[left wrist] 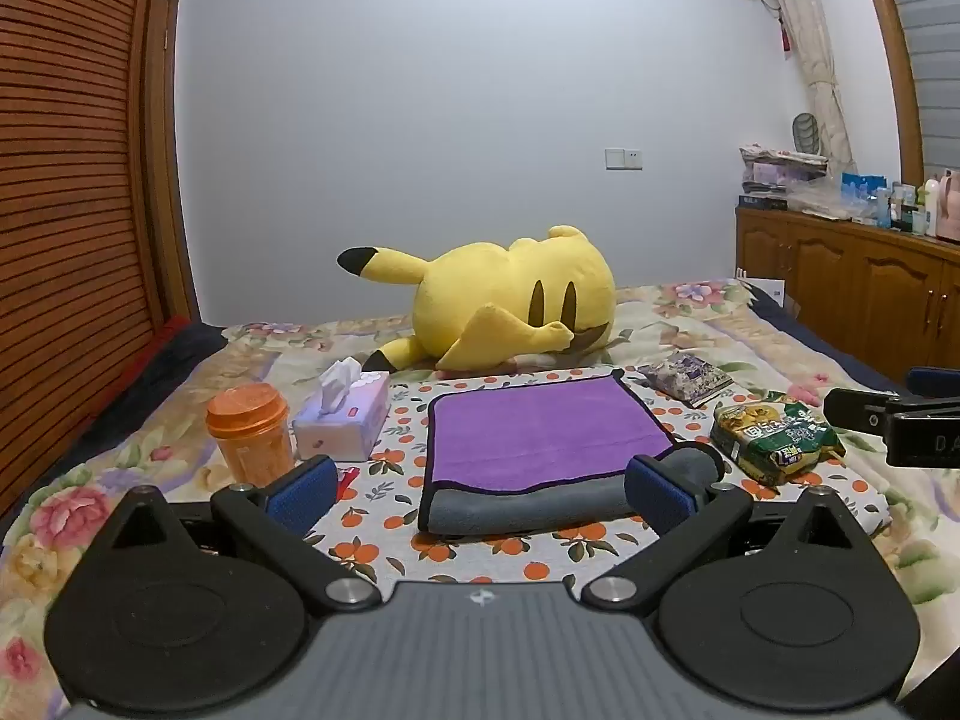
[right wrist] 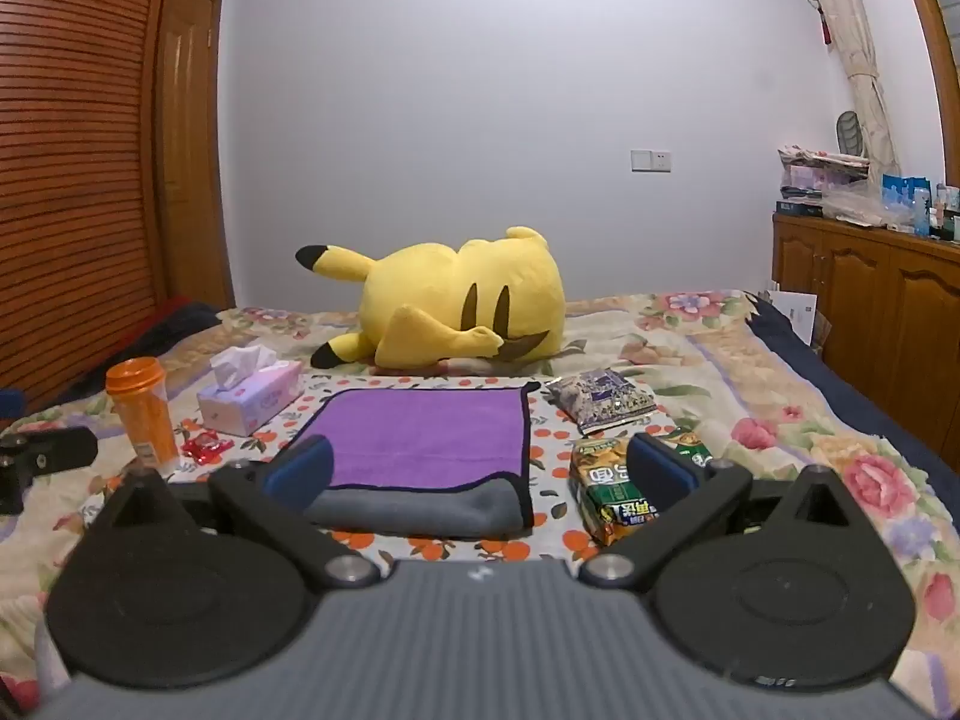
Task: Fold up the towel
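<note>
A purple towel point(left wrist: 540, 429) with a black hem lies folded on the orange-print cloth on the bed; its grey underside shows as a rolled fold along the near edge point(left wrist: 528, 507). It also shows in the right wrist view point(right wrist: 429, 435). My left gripper point(left wrist: 480, 495) is open and empty, hovering just in front of the towel's near edge. My right gripper point(right wrist: 480, 474) is open and empty, in front of the towel's near right corner. The right gripper also shows at the right edge of the left wrist view point(left wrist: 888, 414).
A yellow plush toy point(left wrist: 510, 300) lies behind the towel. An orange cup point(left wrist: 252, 435) and a tissue box point(left wrist: 345, 414) stand to its left. A green snack bag point(left wrist: 774, 435) and a purple packet point(left wrist: 687, 381) lie to its right. Wooden cabinets point(left wrist: 852, 282) line the right wall.
</note>
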`<action>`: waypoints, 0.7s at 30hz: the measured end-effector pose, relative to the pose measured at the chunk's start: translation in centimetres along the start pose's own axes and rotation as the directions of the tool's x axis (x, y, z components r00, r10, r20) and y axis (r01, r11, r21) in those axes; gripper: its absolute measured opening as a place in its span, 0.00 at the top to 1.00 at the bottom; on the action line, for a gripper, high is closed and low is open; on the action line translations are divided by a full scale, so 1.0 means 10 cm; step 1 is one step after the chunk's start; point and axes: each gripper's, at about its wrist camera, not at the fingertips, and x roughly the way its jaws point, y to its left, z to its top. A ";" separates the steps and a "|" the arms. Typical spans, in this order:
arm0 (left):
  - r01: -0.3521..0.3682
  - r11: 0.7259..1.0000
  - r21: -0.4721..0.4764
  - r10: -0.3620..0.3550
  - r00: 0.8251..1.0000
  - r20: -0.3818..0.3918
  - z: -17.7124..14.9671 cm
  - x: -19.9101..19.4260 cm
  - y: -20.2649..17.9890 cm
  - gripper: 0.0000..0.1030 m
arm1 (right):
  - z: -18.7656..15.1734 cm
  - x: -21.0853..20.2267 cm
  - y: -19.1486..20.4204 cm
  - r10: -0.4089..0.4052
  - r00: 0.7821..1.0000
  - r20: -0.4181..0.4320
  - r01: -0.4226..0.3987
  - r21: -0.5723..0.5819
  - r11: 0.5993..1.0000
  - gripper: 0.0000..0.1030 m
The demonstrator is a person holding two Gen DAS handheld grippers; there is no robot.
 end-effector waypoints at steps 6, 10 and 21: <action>-0.001 1.000 0.001 0.001 1.000 0.004 0.00 0.00 0.00 0.00 | 0.00 0.00 -0.02 -0.001 1.000 0.001 0.001 -0.002 1.000 0.00; -0.001 1.000 0.001 0.001 1.000 0.004 0.00 0.00 0.00 0.00 | -0.01 0.00 -0.03 0.000 1.000 0.001 0.000 -0.002 1.000 0.00; -0.001 1.000 0.001 0.001 1.000 0.006 0.00 0.00 0.00 0.00 | -0.01 0.00 -0.04 -0.001 1.000 0.000 0.001 -0.002 1.000 0.00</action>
